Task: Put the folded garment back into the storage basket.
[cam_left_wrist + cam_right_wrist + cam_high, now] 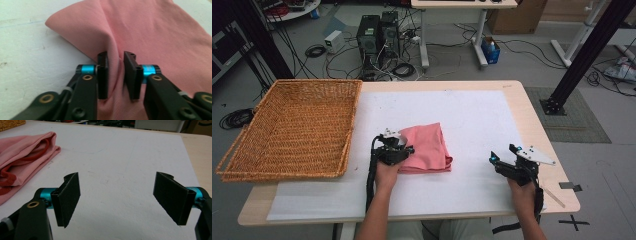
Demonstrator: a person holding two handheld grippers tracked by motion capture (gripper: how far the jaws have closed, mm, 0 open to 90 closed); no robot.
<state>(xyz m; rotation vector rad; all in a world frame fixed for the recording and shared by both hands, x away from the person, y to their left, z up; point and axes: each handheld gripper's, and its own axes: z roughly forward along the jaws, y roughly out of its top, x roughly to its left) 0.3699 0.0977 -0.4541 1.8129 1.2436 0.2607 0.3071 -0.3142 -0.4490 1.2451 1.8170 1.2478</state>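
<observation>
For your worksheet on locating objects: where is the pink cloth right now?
In the high view the pink cloth lies folded mid-table, right of the basket, pinched by the left gripper.

Each black tool (115, 75) has cyan collars, brass-ringed pivots and a trailing black cable; bare forearms, no sleeves.

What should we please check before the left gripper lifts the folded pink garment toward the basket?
1. Left gripper grip: its fingers pinch a ridge of the folded pink garment. Ok.
2. All layers caught: the fold beneath is hidden. Cannot tell.
3. Right gripper free: fingers wide apart, nothing between them, apart from the garment. Ok.
4. Wicker basket ready: sits left of the garment, nothing seen inside. Ok.
5. Path over the white mat to the basket: nothing in between. Ok.
</observation>
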